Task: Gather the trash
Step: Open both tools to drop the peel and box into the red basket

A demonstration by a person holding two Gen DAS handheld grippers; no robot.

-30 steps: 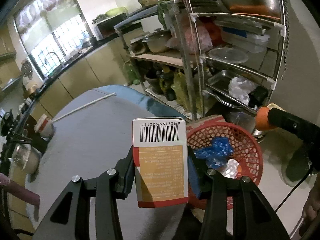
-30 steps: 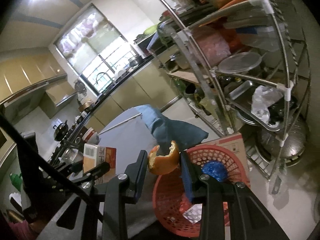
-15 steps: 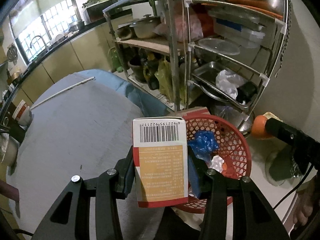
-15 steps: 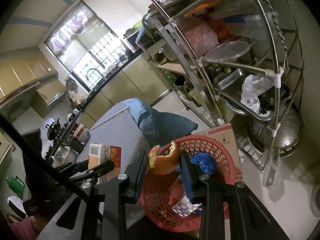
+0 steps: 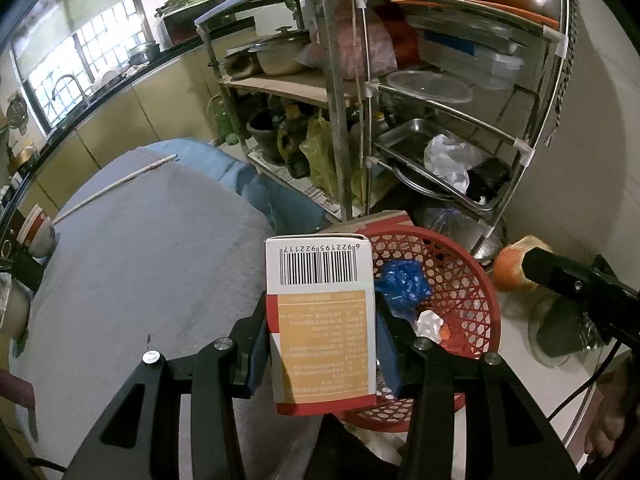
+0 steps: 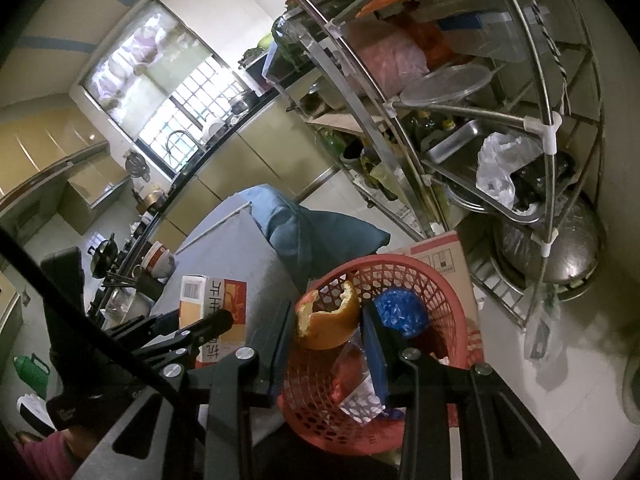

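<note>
Both tongs are loaded as we swing in: our left gripper (image 5: 322,344) is clamped on the carton (image 5: 322,320), barcode end up, and our right gripper (image 6: 326,340) pinches the orange peel (image 6: 326,316), its torn edge uppermost.

A second ago the carton sat over the grey table (image 5: 140,260) with the red basket (image 5: 476,280) off to the right and farther away. Now the basket has slid closer and lower in the left view, its near rim tucked right behind the carton. The right view tells the same story: the peel hung over the basket's left rim before, and now it sits over the mesh itself. We judge that both pieces are nearly in dropping position, the peel more so than the carton.

Inside the basket we already see a blue bag (image 5: 402,282) and a white paper scrap (image 5: 430,320), so there's room on top.

Watch the edges. The carton straddles the table's edge and the basket rim, so letting go here could tip it onto the table or the floor; it wants a little more travel to the right. Behind the basket stands a cardboard box (image 6: 444,252), and beyond that the steel rack (image 5: 360,92), close enough to cramp any overshoot. Open floor lies to the right.
</note>
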